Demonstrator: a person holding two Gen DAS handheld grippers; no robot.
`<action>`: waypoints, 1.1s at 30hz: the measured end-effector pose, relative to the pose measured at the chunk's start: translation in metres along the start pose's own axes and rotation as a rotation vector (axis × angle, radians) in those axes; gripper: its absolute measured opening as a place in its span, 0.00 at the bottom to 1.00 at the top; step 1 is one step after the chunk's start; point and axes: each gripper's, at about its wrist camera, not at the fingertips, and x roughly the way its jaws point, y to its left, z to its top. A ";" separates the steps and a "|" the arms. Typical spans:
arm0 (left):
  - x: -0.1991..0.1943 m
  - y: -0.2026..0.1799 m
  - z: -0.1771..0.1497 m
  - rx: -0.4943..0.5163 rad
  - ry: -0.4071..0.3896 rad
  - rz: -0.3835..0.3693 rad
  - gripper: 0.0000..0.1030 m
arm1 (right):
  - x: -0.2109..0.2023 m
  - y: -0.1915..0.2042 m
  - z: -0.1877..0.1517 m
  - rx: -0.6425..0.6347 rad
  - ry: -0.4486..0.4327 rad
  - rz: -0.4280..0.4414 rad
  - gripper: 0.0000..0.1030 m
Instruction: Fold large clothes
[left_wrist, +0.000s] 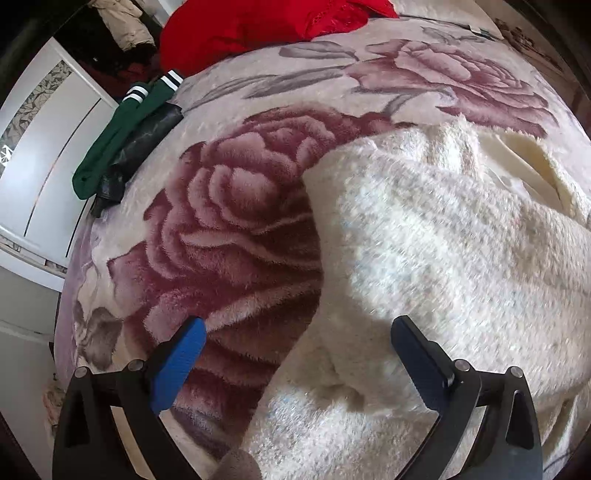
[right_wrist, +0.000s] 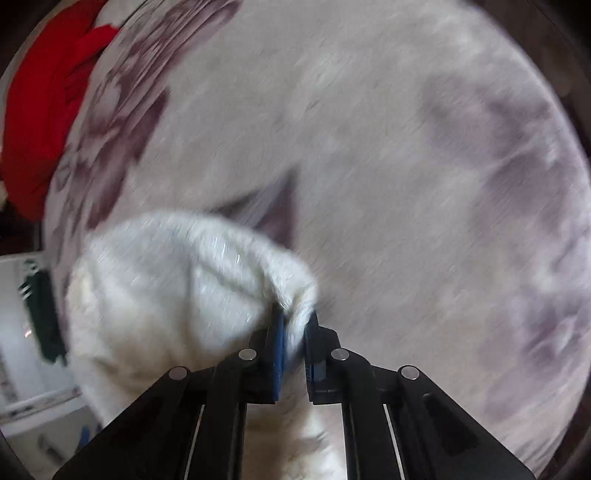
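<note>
A: What's under my rig?

B: I see the plush cream blanket with large maroon roses across the bed, and the fluffy cream-white garment lies on it, spread below and ahead of my left gripper.

A: And the grippers themselves?

B: My left gripper's blue-padded jaws stand wide apart, nothing between them, above the garment's edge. My right gripper is clamped tight on a bunched fold of that garment.

A: Any containers?

B: None I can make out; red fabric and a dark green striped-cuff piece sit at the far edge.
</note>
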 end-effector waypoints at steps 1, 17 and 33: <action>-0.002 -0.001 -0.002 0.015 -0.001 0.003 1.00 | 0.005 -0.007 0.003 0.042 0.015 0.015 0.08; -0.072 0.025 -0.157 0.004 0.226 -0.037 1.00 | -0.107 -0.117 -0.181 0.055 0.107 0.097 0.62; -0.062 0.048 -0.221 0.009 0.208 -0.009 1.00 | -0.059 -0.182 -0.349 0.159 0.168 -0.044 0.07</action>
